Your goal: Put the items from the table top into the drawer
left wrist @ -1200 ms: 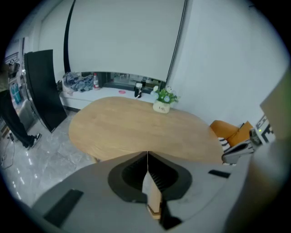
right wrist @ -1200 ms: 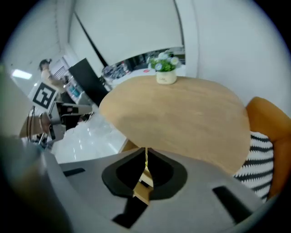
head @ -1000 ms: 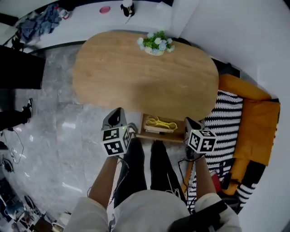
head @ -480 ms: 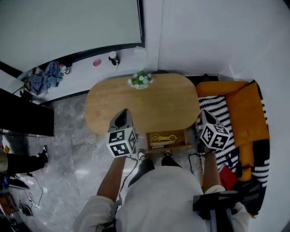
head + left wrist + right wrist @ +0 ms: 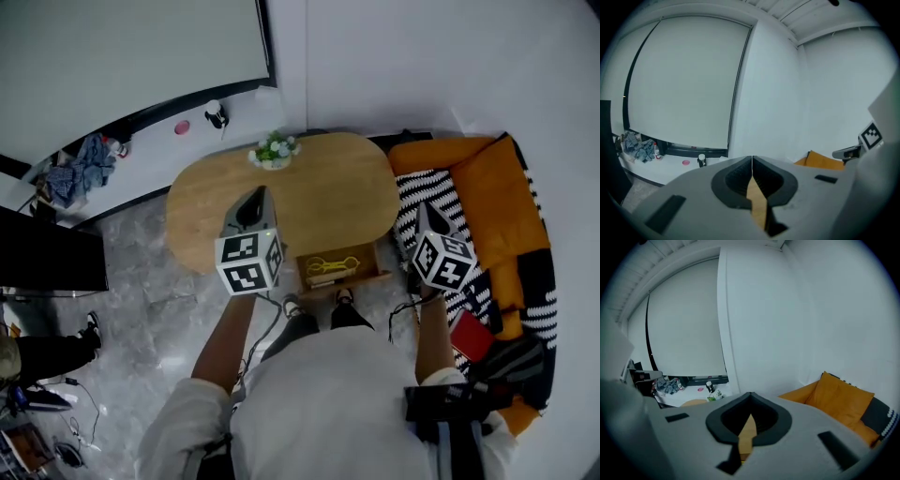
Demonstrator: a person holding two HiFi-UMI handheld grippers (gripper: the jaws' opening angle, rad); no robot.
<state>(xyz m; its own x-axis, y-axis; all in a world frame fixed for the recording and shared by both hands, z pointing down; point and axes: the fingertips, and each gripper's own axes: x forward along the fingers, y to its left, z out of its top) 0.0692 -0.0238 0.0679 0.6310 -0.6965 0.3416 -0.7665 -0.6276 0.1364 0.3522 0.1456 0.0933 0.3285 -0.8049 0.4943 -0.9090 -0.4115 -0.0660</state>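
Note:
In the head view an oval wooden table [image 5: 309,202] carries only a small pot of flowers [image 5: 273,152] at its far edge. A drawer [image 5: 367,256] stands pulled out from the table's near side, with a yellow item [image 5: 326,265] lying inside. My left gripper [image 5: 257,194] hangs high over the table's near left part, shut and empty. Over the table's right end my right gripper [image 5: 425,207] is also shut with nothing in it. In the left gripper view the jaws of the left gripper [image 5: 752,160] meet at the tip. The right gripper [image 5: 750,397] looks the same in its own view.
An orange sofa cushion [image 5: 497,187] and a black-and-white striped cover [image 5: 412,202] lie right of the table. A dark cabinet [image 5: 42,262] stands at the left. The white ledge [image 5: 159,141] behind holds a small bottle [image 5: 217,114] and clothes. The person's shoes [image 5: 317,304] are by the drawer.
The view has risen and the table now looks smaller and farther below. Both grippers have lifted from beside the drawer to high above the table, still shut.

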